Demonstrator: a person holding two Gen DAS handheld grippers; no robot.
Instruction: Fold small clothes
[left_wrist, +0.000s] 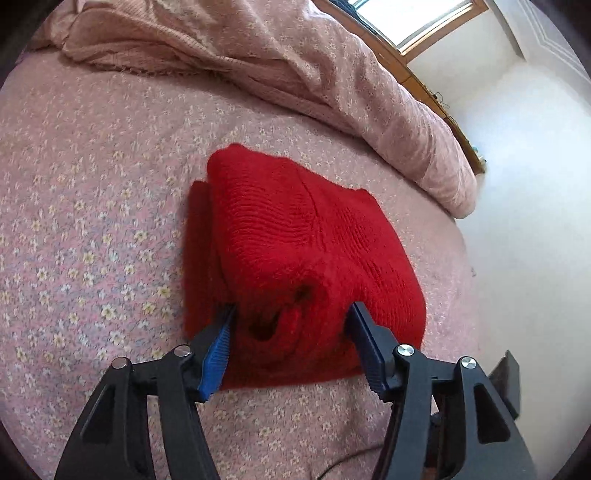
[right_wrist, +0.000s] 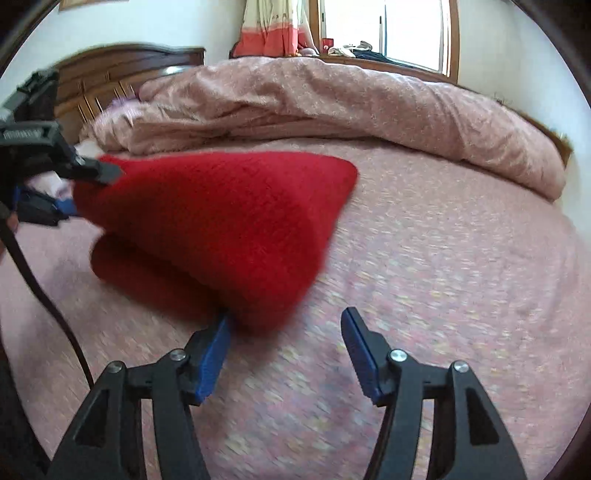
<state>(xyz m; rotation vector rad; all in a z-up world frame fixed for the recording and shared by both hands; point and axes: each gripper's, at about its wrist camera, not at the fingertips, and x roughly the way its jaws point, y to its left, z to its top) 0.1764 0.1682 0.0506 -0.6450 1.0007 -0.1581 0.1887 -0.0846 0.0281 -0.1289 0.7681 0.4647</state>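
Note:
A red knitted garment (left_wrist: 295, 251) lies folded in layers on the pink flowered bedsheet (left_wrist: 81, 206). My left gripper (left_wrist: 290, 314) is open, its two blue-padded fingers on either side of the garment's near bunched edge. In the right wrist view the garment (right_wrist: 221, 229) has its upper layer lifted at the left end, where the left gripper (right_wrist: 85, 184) straddles it. My right gripper (right_wrist: 286, 321) is open, its left finger touching the garment's near corner and its right finger over bare sheet.
A rumpled pink quilt (right_wrist: 332, 103) lies across the far side of the bed. A wooden headboard (right_wrist: 110, 74) stands at the far left and a window (right_wrist: 384, 29) behind. A white wall (left_wrist: 517, 184) lies to the right of the bed's edge.

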